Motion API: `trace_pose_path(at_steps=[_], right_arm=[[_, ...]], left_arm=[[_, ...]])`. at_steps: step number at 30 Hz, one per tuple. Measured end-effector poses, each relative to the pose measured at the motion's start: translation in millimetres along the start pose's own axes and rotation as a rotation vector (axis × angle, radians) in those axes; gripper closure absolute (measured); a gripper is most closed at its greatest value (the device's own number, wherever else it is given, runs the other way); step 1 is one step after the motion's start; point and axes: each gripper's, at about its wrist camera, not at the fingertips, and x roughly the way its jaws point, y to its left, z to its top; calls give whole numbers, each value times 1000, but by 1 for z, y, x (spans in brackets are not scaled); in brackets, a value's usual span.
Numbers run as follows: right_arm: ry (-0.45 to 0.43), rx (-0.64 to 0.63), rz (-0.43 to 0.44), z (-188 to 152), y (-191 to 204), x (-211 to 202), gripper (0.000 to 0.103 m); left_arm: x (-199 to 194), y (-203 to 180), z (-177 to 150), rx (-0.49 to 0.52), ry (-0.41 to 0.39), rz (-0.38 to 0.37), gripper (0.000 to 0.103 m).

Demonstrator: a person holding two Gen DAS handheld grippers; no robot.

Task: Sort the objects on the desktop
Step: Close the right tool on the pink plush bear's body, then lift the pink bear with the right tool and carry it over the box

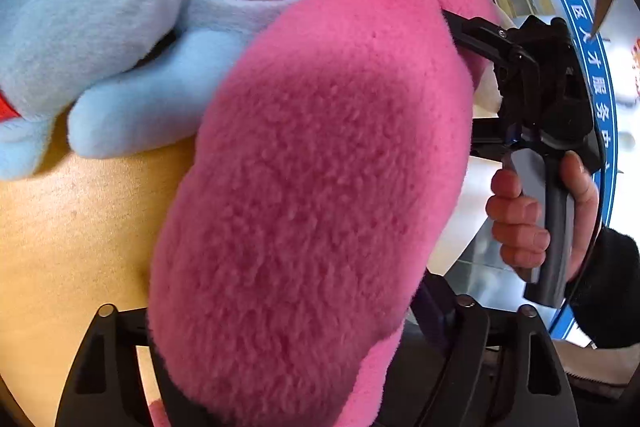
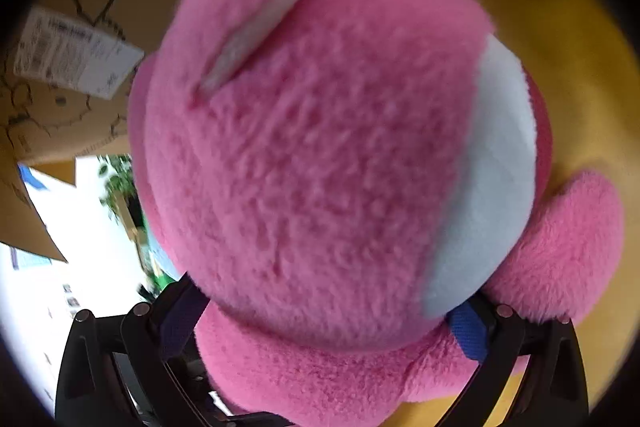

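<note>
Yellow desk (image 1: 60, 227) behind, we have both claws on the pink plush (image 1: 320, 167): left gripper (image 1: 280, 367) clamps its lower body at frame bottom, right gripper (image 2: 320, 339) pinches under the head, long axis running bottom-to-top, blue plush (image 1: 100, 27) upper left.

Table: yellow-orange wood surface (image 1: 60, 227), also seen in the right wrist view (image 2: 560, 27).
Box: brown cardboard (image 2: 60, 123) with printed line drawings, upper left in the right wrist view.
Label: white sticker (image 2: 76, 53) on the box, text blurred.
Sign: blue curved band (image 1: 600, 79) with white Chinese characters.
Plant: green leaves (image 2: 118, 183) below the box.
</note>
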Motion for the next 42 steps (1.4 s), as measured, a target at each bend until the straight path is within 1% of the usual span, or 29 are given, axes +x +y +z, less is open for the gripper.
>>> trace_pose_path(at_steps=[2,3,5,7,8,10,11,13,17,19,21,23,26,30,32,34,35,36,38,40,42], right_arm=[[-9,-48,-20,-2,9,-1,9],[-15,-72,-29,-3,13,-1,15],[-34,-56,5,-6,10,-6,27],[-48,-49,44,-11,7,-15,34],[-53,-56,58,-16,6,-21,37],[-63,-68,88,-28,3,-35,39],[-66,-65,105,-34,1,-41,40],[-78,-51,139,-47,-4,-58,41],[-135,-40,238,-86,-4,-115,41],[-176,-62,255,-105,5,-148,41],[-220,-90,265,-121,14,-179,41],[-286,-132,268,-133,31,-212,41],[-379,-201,266,-140,60,-251,41],[-519,-335,297,-137,123,-300,41],[-558,-371,319,-136,147,-318,41],[-585,-395,337,-140,164,-330,41],[-592,-413,335,-145,173,-335,41],[-597,-430,332,-151,182,-339,41],[-594,-462,311,-164,196,-345,40],[-588,-475,290,-171,201,-349,40],[-588,-486,273,-178,205,-353,40]], left_arm=[[0,-8,-4,-1,0,22,24],[-2,-12,-6,-1,-7,32,25],[-7,-21,-11,0,-26,52,29],[-15,-35,-19,22,-54,89,35],[-18,-42,-24,35,-60,98,36],[-24,-55,-34,61,-65,106,42],[-26,-61,-39,76,-65,107,43],[-35,-84,-56,137,-75,123,46],[-58,-136,-87,286,-113,185,46],[-70,-162,-101,356,-126,208,46],[-81,-187,-114,415,-136,212,46],[-97,-217,-127,485,-163,213,46],[-139,-248,-123,554,-227,211,46],[-191,-285,-123,630,-335,201,46],[-228,-294,-121,677,-385,216,46],[-256,-296,-129,735,-428,244,46],[-266,-301,-129,754,-439,251,46],[-277,-303,-135,768,-443,239,46],[-287,-303,-147,773,-438,212,46],[-292,-301,-156,767,-433,189,46],[-297,-300,-161,755,-445,169,46]])
